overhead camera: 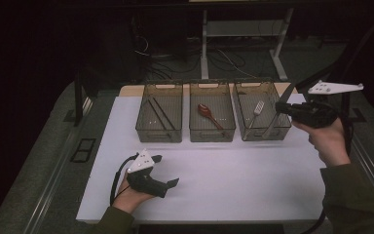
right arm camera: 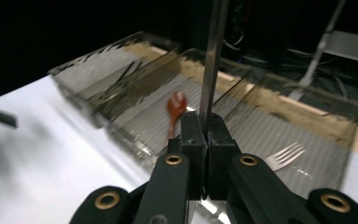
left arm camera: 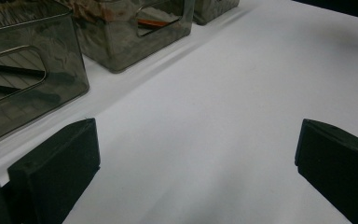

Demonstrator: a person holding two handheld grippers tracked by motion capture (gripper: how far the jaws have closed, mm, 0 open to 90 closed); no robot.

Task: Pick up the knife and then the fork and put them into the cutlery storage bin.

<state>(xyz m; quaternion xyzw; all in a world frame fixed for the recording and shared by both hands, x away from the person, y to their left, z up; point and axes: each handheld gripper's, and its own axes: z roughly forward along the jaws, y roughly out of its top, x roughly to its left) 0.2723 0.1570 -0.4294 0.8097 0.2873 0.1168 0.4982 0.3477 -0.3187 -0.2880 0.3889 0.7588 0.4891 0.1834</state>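
right gripper [overhead camera: 278, 108] is clamped tight on a thin metal utensil handle [right arm camera: 213, 70] held up over the right-hand bin [overhead camera: 263, 131] where a fork [overhead camera: 258, 108] already sits, while the left gripper [overhead camera: 168, 170] hangs wide open over the bare white table [overhead camera: 233, 170]

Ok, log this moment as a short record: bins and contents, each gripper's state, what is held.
surface: white table top
bins: three clear bins in a row
left bin: dark thin sticks, kind unclear
middle bin: red spoon
right bin: silver fork
left gripper: open, nothing between its jaws, low over the table in front of the bins
right gripper: shut on a thin metal utensil, raised by the right bin
held utensil: only its flat handle shows clearly; kind not certain
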